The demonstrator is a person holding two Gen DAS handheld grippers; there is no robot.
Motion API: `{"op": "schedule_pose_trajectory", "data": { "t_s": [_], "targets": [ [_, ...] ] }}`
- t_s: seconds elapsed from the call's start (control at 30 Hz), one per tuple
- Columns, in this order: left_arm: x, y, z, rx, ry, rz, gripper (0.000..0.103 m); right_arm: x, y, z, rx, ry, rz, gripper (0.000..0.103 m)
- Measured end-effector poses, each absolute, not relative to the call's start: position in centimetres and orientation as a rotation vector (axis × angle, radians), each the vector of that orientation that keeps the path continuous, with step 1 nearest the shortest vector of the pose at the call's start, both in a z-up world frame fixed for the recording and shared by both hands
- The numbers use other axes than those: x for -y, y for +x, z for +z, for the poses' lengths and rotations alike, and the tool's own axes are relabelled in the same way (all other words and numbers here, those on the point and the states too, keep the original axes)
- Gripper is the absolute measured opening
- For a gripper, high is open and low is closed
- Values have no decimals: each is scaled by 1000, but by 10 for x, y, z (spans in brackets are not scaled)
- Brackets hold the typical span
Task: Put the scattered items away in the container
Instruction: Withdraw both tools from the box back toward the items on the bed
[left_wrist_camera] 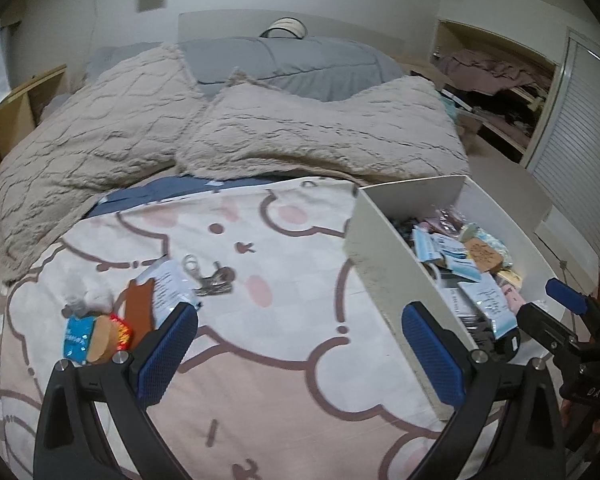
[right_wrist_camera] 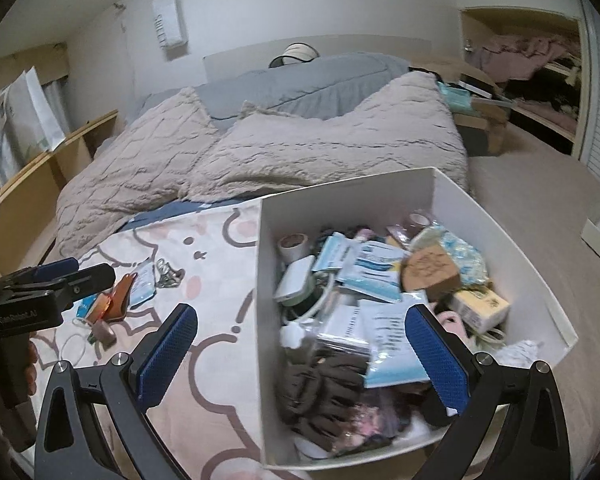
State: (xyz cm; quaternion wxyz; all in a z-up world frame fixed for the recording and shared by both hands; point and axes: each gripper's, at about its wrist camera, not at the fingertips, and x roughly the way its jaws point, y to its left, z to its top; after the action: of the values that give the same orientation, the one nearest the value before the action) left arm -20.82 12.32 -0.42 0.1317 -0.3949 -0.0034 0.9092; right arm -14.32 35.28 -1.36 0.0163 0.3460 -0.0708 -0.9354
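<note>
hovering spread and empty, left hand-held gripper above bedsheet, right hand-held gripper over white box.

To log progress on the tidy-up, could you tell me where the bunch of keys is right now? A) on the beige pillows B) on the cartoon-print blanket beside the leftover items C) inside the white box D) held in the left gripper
B: the keys lie on the cartoon-print blanket, outside the white box, beside the packets; both grippers are open and empty.
</note>
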Motion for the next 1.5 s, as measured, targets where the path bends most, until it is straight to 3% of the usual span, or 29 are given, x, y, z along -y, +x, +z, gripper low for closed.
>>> {"op": "schedule_pose_trajectory", "data": {
  "t_s": [0.9,1.5],
  "targets": [
    [-22,-200,-21,76,-1218,2804,103,-255,-168,-18,40,1041,-2760,103],
    [14,-214,-52,88,-1324,2812,103,-201,-184,-54,-56,1116,-2635,103]
  ]
}}
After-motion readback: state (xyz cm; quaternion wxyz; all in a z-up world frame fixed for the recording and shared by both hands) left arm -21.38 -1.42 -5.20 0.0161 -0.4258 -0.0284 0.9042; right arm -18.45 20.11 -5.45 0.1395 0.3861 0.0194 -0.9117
